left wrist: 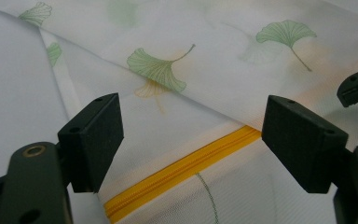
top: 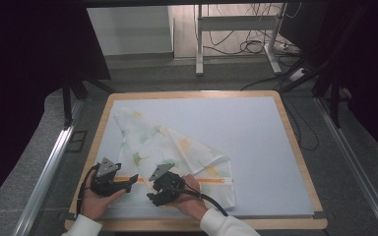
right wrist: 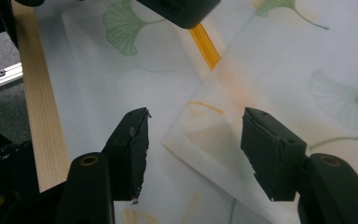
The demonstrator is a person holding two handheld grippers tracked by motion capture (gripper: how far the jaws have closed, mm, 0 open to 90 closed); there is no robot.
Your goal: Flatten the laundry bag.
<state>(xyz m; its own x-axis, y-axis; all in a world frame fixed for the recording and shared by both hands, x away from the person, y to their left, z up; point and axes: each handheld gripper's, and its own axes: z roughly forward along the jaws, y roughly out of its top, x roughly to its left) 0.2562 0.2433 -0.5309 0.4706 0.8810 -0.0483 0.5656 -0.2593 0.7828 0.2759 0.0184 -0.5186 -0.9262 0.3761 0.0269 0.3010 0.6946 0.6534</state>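
A white mesh bag [top: 172,147] printed with green and orange ginkgo leaves lies partly folded on the pale mat, a yellow zipper [top: 211,180] running along its near side. My left gripper [top: 130,184] hovers at the zipper's left end. In the left gripper view its jaws [left wrist: 191,126] stand open over the zipper [left wrist: 182,172], not touching it. My right gripper [top: 152,192] is just to the right of it. In the right gripper view, a folded corner of the bag [right wrist: 200,140] lies between its open jaws [right wrist: 193,128], and the pads are clear of the fabric.
The pale mat [top: 256,142] covers a wooden table [top: 298,147], whose left edge [right wrist: 37,102] runs close beside the right gripper. One of the left gripper's jaws [right wrist: 182,9] hangs just beyond the right gripper. Metal rails and cables lie on the floor around the table.
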